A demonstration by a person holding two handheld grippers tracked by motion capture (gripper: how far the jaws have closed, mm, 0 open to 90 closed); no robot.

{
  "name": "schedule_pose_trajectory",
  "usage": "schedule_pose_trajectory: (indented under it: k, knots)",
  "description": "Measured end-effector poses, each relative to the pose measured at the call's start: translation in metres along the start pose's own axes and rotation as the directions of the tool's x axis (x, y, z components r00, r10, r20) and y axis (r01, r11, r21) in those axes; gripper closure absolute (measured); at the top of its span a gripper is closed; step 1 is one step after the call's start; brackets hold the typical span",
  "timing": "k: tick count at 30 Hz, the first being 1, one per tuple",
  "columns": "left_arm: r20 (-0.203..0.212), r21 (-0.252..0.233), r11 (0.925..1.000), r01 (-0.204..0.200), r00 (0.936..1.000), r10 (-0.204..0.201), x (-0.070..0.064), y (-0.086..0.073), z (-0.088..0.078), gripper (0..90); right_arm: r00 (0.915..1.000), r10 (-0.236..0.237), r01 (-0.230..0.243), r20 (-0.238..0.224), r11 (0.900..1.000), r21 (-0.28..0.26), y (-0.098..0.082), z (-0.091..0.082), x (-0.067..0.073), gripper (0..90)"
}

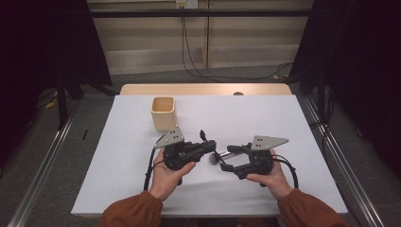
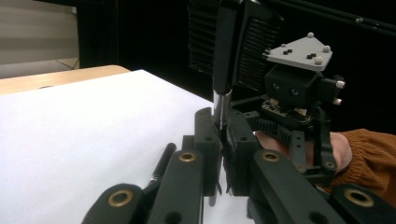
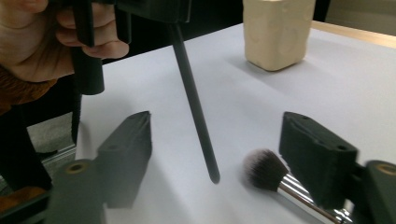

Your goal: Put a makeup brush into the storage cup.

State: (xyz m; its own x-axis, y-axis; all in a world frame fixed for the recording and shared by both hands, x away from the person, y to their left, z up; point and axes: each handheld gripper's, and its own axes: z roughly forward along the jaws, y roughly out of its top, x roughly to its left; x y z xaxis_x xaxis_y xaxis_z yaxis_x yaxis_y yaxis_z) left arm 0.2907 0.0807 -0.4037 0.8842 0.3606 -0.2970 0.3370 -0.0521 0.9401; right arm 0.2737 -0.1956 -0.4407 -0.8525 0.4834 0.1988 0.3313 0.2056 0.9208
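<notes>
My left gripper (image 1: pixel 213 144) is shut on a thin black stick (image 3: pixel 194 102), which slants down so that its rounded end hangs just above the white table. In the left gripper view the jaws (image 2: pixel 220 140) are pressed together. A makeup brush (image 3: pixel 263 170) with a dark fluffy head and a silver ferrule lies flat on the table. My right gripper (image 3: pixel 217 126) stands open around it, one jaw on each side and neither touching. In the high view the brush (image 1: pixel 218 157) lies between the two grippers, with the right gripper (image 1: pixel 227 159) at its ferrule.
A beige open-topped cup (image 1: pixel 163 113) stands upright at the back left of the white table (image 1: pixel 265 118). A wooden strip (image 1: pixel 203 89) runs along the table's far edge. Dark curtains hang at both sides, and metal rails run along the floor.
</notes>
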Motion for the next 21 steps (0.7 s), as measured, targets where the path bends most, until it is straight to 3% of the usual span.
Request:
schedule_pose_trajectory:
  k: [3, 6, 16, 21]
  knots:
    - [-0.002, -0.013, 0.9998, 0.013, 0.9999, -0.013, 0.002, 0.001, -0.003, 85.7, 0.9991, 0.021, -0.021, 0.038, 1.000, 0.002, 0.000, 0.000, -0.001, 8.8]
    - [-0.007, -0.016, 0.9998, 0.010, 0.9999, -0.011, 0.003, 0.004, -0.008, 85.7, 0.9973, 0.000, 0.000, 0.073, 1.000, -0.002, -0.001, -0.002, 0.000, 2.5]
    - [-0.043, -0.012, 0.9997, 0.020, 0.9989, -0.020, 0.013, 0.004, -0.022, 85.7, 0.9914, 0.011, -0.006, 0.130, 0.999, -0.038, 0.000, -0.011, -0.003, 2.1]
    - [-0.062, 0.007, 0.9992, 0.039, 0.9973, -0.038, 0.016, 0.004, -0.026, 85.7, 0.9762, 0.032, -0.021, 0.214, 0.999, -0.050, -0.002, -0.020, -0.007, 4.7]
